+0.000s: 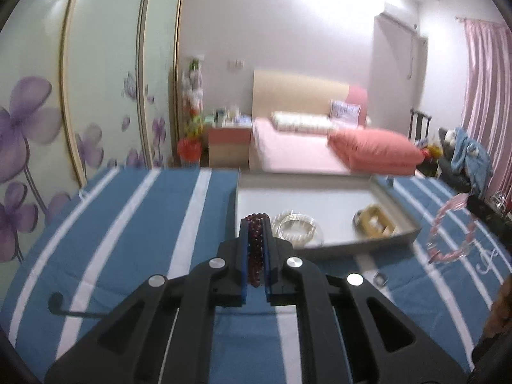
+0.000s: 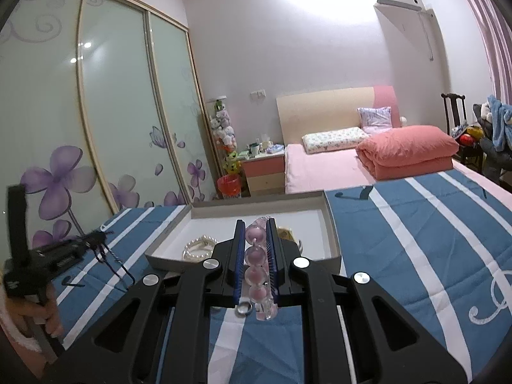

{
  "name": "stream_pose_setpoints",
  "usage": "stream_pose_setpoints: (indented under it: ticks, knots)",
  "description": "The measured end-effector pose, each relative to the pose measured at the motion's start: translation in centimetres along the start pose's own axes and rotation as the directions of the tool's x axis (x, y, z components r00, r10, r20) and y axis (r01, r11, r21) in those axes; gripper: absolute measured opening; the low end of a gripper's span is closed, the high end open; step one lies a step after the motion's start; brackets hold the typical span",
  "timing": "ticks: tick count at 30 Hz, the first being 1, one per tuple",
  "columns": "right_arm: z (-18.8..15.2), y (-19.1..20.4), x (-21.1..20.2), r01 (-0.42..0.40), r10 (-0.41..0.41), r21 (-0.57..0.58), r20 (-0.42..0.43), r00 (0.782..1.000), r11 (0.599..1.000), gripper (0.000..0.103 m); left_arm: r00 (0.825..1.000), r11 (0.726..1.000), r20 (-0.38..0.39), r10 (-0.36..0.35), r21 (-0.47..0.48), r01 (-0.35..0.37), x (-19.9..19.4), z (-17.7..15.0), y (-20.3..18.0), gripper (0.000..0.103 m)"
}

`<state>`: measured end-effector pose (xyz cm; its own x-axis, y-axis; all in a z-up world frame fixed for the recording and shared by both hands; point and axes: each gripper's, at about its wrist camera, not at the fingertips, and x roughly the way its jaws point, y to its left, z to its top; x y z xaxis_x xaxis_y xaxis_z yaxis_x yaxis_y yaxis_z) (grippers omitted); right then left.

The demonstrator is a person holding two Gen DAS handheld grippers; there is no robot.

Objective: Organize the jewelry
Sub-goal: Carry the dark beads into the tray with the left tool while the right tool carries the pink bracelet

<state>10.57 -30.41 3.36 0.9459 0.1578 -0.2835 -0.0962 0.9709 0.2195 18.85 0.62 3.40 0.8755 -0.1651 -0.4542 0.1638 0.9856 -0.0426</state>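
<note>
In the left wrist view my left gripper (image 1: 256, 224) is shut on a dark red bead bracelet (image 1: 256, 252), held above the striped blue cloth just in front of a shallow grey box (image 1: 361, 245). Inside the box lie a pearl bracelet (image 1: 297, 228) and a gold-coloured piece (image 1: 374, 224). In the right wrist view my right gripper (image 2: 256, 224) is shut on a pink bead bracelet (image 2: 254, 256), near the box (image 2: 332, 224) with the pearl bracelet (image 2: 200, 246). The pink bracelet (image 1: 451, 233) hangs at the right in the left wrist view. The left gripper (image 2: 92, 240) shows at far left.
A small silver ring (image 1: 380, 278) lies on the blue and white striped cloth (image 1: 144, 224) before the box. A hand (image 2: 35, 316) holds the left gripper's handle. Behind are a pink bed (image 2: 336, 166), a nightstand (image 2: 264, 172) and wardrobe doors (image 2: 112, 96).
</note>
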Motion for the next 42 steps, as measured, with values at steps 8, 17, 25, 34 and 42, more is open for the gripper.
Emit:
stream_pose_setpoints:
  ticks: [8, 17, 25, 34, 42]
  knots:
    - [0.8, 0.7, 0.1, -0.014, 0.015, -0.009, 0.069, 0.997, 1.000, 0.014, 0.988, 0.999, 0.149, 0.025, 0.029, -0.030, -2.9, 1.8, -2.1, 0.009]
    - [1.3, 1.9, 0.4, -0.024, 0.030, -0.050, 0.124, 0.992, 0.998, 0.014, 0.985, 0.999, 0.171, 0.015, 0.040, -0.022, -2.6, 2.3, -3.7, 0.009]
    - [1.3, 1.8, 0.8, -0.014, 0.021, -0.052, 0.151, 0.988, 0.999, 0.014, 0.977, 0.995, 0.199, 0.074, 0.057, -0.087, -1.6, 1.9, -4.3, 0.009]
    - [1.4, 1.8, 1.1, 0.003, 0.006, -0.055, 0.163, 0.987, 0.998, 0.014, 0.968, 0.984, 0.204, 0.148, 0.072, -0.166, -0.3, 1.8, -5.0, 0.009]
    - [1.4, 2.1, 1.4, 0.007, 0.001, -0.051, 0.158, 0.987, 0.999, 0.014, 0.969, 0.983, 0.195, 0.153, 0.072, -0.170, 0.1, 1.9, -4.8, 0.009]
